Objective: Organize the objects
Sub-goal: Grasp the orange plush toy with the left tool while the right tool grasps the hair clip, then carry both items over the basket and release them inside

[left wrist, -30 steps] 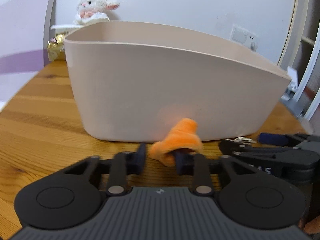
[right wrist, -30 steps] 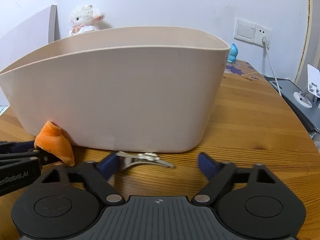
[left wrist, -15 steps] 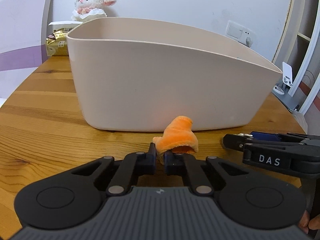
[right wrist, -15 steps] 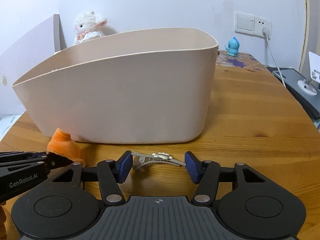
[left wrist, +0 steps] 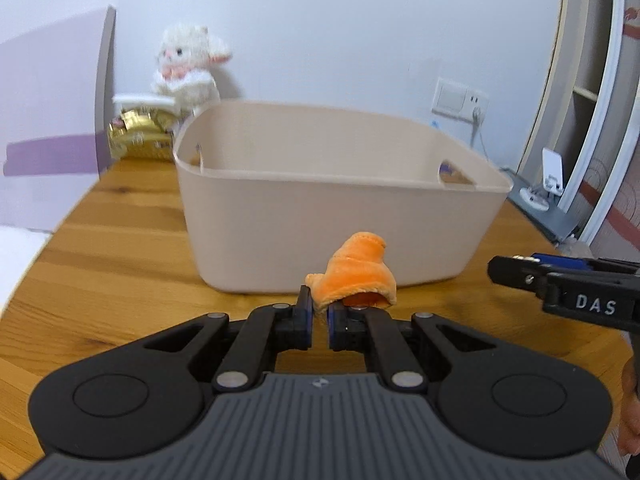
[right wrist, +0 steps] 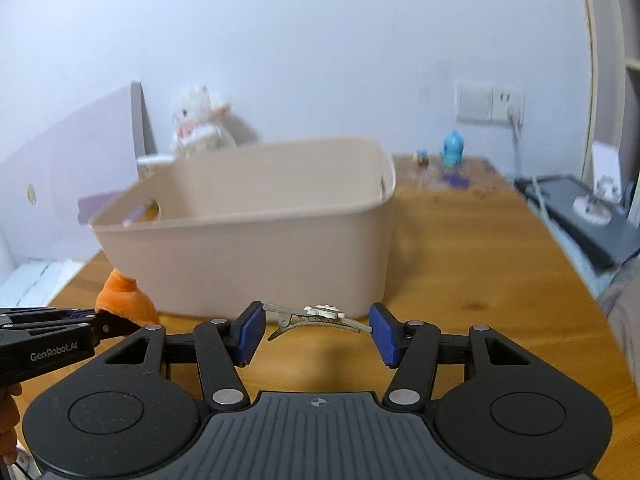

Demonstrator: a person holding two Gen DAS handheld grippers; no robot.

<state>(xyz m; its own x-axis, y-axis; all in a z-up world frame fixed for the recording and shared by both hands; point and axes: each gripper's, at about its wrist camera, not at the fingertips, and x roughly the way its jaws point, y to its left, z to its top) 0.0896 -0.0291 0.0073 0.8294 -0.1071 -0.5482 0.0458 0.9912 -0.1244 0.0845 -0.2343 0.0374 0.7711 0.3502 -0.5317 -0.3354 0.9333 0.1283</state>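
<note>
Tongs on the left [left wrist: 319, 322] are pinched nearly closed on the near edge of an orange plush piece [left wrist: 354, 276], which hangs in front of the near wall of the beige bin [left wrist: 332, 236]. Only a corner of fabric sits between the pads, so the hold looks thin. From the right wrist view the same plush [right wrist: 124, 302] shows at the far left, just beside the bin's [right wrist: 256, 256] near left corner.

Right tongs [right wrist: 318, 330] are about halfway open, and a metal hair clip [right wrist: 316, 317] spans the gap lengthwise, its two ends touching or nearly touching the blue pads [right wrist: 250, 334]. Whether it is truly clamped or merely resting between them I cannot tell with certainty, though it appears lifted clear of the bench [right wrist: 472, 280].

Both items seem bound for the bin, whose rim stands above each of them. To do this well, raise each tool straight up until the load clears the rim before moving forward, so nothing catches the near wall. The clip, held end to end, could pivot or spring out if the squeeze slackens; keep pressure steady and the tool level. The plush may slip from its shallow pinch, so avoid jerks. Let go only once each item is well over the open interior, not at the edge.
</note>
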